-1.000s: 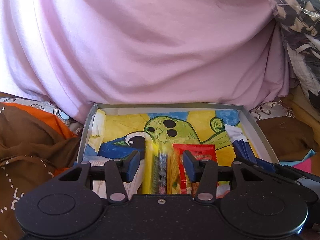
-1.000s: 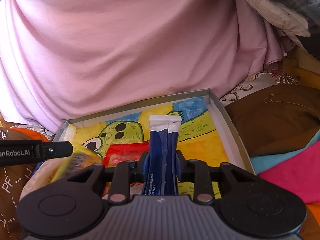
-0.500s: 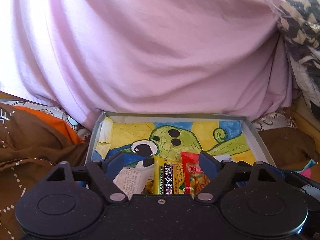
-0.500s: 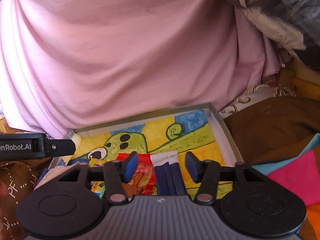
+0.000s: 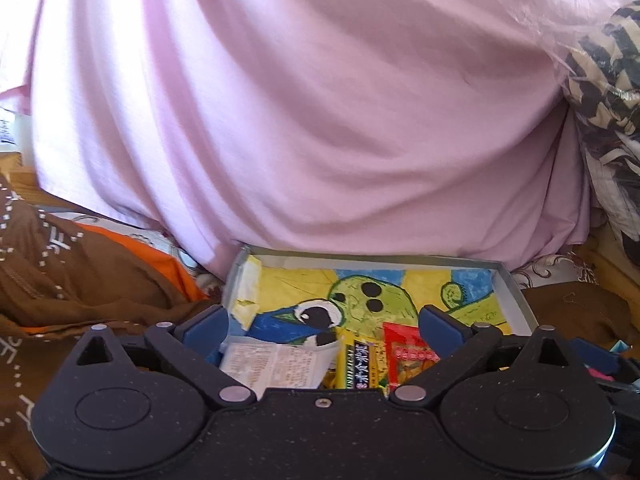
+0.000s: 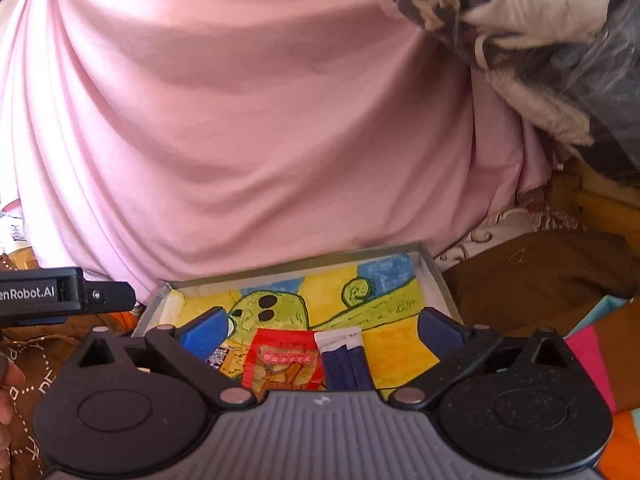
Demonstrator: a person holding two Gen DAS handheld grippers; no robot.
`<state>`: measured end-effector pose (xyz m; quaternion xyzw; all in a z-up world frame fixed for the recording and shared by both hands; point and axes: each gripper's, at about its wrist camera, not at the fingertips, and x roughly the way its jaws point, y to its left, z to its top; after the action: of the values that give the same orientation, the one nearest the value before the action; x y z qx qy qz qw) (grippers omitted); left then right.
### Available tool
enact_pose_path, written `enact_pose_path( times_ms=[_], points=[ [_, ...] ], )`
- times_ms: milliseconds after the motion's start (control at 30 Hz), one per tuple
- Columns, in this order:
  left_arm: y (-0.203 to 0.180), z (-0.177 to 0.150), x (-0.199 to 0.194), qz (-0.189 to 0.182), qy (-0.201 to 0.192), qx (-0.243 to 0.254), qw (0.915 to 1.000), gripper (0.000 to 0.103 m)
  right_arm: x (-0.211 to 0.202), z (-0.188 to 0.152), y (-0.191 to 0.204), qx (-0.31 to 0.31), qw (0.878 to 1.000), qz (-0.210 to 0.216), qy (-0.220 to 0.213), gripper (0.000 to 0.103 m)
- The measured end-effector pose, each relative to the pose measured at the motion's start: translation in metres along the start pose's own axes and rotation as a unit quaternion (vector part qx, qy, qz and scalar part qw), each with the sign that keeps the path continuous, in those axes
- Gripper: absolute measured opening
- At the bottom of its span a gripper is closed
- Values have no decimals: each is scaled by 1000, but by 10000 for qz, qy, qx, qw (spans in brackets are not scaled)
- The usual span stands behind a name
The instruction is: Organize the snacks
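Four snack packets lie side by side in the shallow grey box (image 6: 434,276), flat on its painted floor of yellow, blue and a green cartoon creature. Here's the red packet (image 6: 286,360) in the middle, touching the navy-blue sachet (image 6: 346,364) with its white top edge on its right; on its left sits the yellow packet (image 5: 360,362) with the black strip of lettering, and beyond that the pale printed packet (image 5: 276,364), nearest the box's left wall. All four sit at the near end of the box, and the far half shows bare painting. Over them, the left gripper (image 5: 322,326) hangs with its blue-padded jaws spread wide and nothing between them, the pale and yellow packets showing through the gap. The right gripper (image 6: 322,326) is just the same: jaws wide apart, holding nothing, the red packet and the navy sachet lying free below. Part of the left tool's black body pokes in at the left edge of the right wrist view. Behind the box rises a big swell of pink cloth (image 6: 256,128), brown fabric (image 5: 80,272) with white stitching crowds the left side, and more brown cloth plus bright pink and orange pieces lie to the right.
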<state>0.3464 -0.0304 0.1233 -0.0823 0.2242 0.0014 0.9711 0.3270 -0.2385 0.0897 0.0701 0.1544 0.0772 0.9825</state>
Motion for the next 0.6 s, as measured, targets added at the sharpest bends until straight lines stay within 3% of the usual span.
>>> enact_pose_path(
  times_ms=[367, 600],
  points=[
    [15, -19, -47, 275, -263, 77, 9992, 102, -48, -6, 10, -136, 9993, 316, -125, 103],
    [29, -33, -78, 173, -271, 58, 9995, 102, -77, -16, 19, -48, 9986, 470, -231, 103]
  ],
)
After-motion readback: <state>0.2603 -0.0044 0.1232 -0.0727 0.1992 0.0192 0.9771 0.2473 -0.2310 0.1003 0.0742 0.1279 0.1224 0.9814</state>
